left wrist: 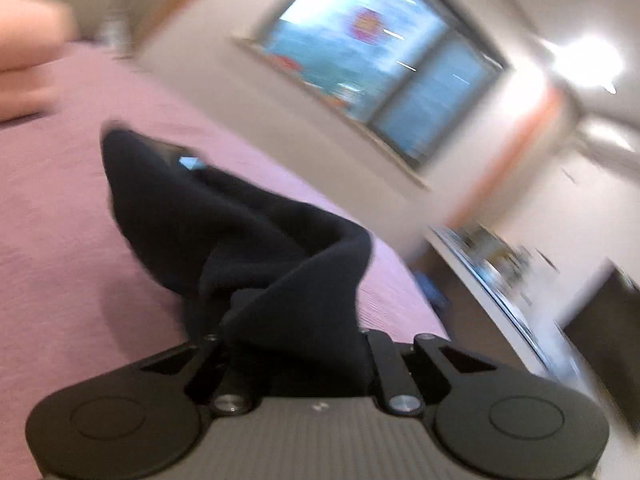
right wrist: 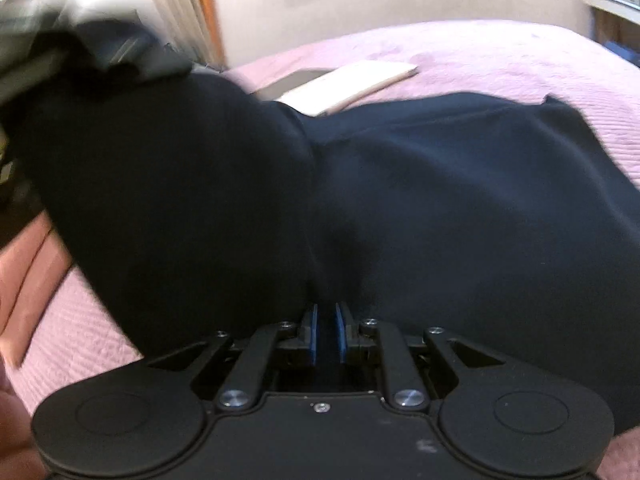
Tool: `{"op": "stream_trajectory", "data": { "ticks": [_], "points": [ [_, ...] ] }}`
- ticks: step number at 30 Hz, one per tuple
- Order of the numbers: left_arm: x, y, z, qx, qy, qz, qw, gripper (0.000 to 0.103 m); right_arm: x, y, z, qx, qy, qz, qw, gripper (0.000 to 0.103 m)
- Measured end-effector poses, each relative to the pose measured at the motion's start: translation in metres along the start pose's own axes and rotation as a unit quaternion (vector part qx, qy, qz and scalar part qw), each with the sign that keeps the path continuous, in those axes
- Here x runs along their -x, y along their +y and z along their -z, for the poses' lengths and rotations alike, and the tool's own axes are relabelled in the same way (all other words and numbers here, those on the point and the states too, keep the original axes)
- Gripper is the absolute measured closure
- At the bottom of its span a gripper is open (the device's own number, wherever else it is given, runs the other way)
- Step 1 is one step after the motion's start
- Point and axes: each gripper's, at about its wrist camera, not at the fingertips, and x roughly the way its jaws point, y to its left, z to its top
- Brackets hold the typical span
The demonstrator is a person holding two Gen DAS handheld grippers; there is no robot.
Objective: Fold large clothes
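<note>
A large black garment (right wrist: 460, 184) lies on a pink bedspread (right wrist: 480, 52). My right gripper (right wrist: 326, 320) is shut on a fold of it, its blue pads (right wrist: 313, 332) pinching the cloth low over the bed. In the right wrist view the garment's left part rises to the upper left, where my left gripper (right wrist: 116, 56) holds it aloft, wrapped in cloth. In the left wrist view the black garment (left wrist: 240, 232) drapes over my left gripper (left wrist: 292, 332) and hides its fingers; the cloth runs to the far tip by a blue tag (left wrist: 192, 163). The view is tilted and blurred.
A flat white book or box (right wrist: 352, 84) lies on the bed behind the garment. A wall with a window (left wrist: 380, 64) stands beyond the bed. A white shelf with clutter (left wrist: 492, 264) is at the right. A person's hand (left wrist: 28, 52) shows at the upper left.
</note>
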Motion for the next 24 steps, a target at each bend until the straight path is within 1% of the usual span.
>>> {"op": "stream_trajectory", "data": {
  "ticks": [1,3,4,5,7,8,9,10,11,12,13,15,18,19,22,23,24],
  "points": [
    [-0.009,-0.013,0.001,-0.013,0.013,0.024,0.9995,0.093,0.006,-0.003,0.000,-0.001,-0.006,0.003,1.000,0.088],
    [-0.032,-0.035,0.006,-0.038,0.046,0.075,0.9954,0.093,0.021,-0.019,-0.002,-0.023,-0.014,0.013,1.000,0.088],
    [-0.045,-0.046,0.010,-0.048,0.063,0.097,0.9921,0.093,0.031,-0.031,-0.003,-0.037,-0.020,0.021,0.999,0.097],
    [-0.055,-0.054,0.014,-0.057,0.075,0.109,0.9895,0.093,0.045,-0.046,-0.004,-0.050,-0.030,0.029,0.998,0.099],
    [-0.080,-0.070,0.027,-0.080,0.103,0.122,0.9839,0.093,0.073,-0.072,-0.006,-0.056,-0.050,0.070,0.995,0.098],
    [-0.092,-0.075,0.034,-0.089,0.116,0.121,0.9819,0.093,0.084,-0.083,-0.006,-0.056,-0.058,0.090,0.993,0.096],
    [-0.104,-0.078,0.043,-0.099,0.129,0.115,0.9799,0.093,0.094,-0.098,-0.005,-0.060,-0.063,0.111,0.990,0.089],
    [-0.116,-0.082,0.056,-0.117,0.144,0.103,0.9772,0.092,0.103,-0.113,-0.004,-0.068,-0.064,0.132,0.987,0.085],
    [-0.127,-0.084,0.069,-0.133,0.158,0.084,0.9749,0.092,0.107,-0.125,-0.004,-0.073,-0.062,0.148,0.984,0.084],
    [-0.137,-0.085,0.082,-0.149,0.175,0.059,0.9715,0.092,0.110,-0.138,-0.003,-0.076,-0.057,0.164,0.982,0.084],
    [-0.145,-0.085,0.095,-0.166,0.186,0.043,0.9675,0.092,0.111,-0.146,-0.003,-0.076,-0.053,0.176,0.980,0.084],
    [-0.141,-0.091,0.108,-0.198,0.184,0.037,0.9620,0.089,0.113,-0.162,-0.007,-0.072,-0.056,0.194,0.977,0.084],
    [-0.129,-0.102,0.109,-0.239,0.181,0.039,0.9532,0.088,0.116,-0.165,-0.022,-0.049,-0.073,0.197,0.977,0.084],
    [-0.127,-0.106,0.110,-0.256,0.184,0.039,0.9483,0.089,0.117,-0.162,-0.027,-0.037,-0.081,0.193,0.977,0.084],
    [-0.103,-0.134,0.129,-0.330,0.182,0.043,0.9254,0.089,0.121,-0.156,-0.053,-0.005,-0.107,0.177,0.978,0.084],
    [-0.099,-0.140,0.134,-0.346,0.183,0.044,0.9190,0.089,0.121,-0.153,-0.063,0.005,-0.113,0.165,0.980,0.084],
    [-0.099,-0.142,0.140,-0.352,0.188,0.045,0.9159,0.089,0.122,-0.149,-0.073,0.018,-0.118,0.152,0.981,0.083]
  ]
}}
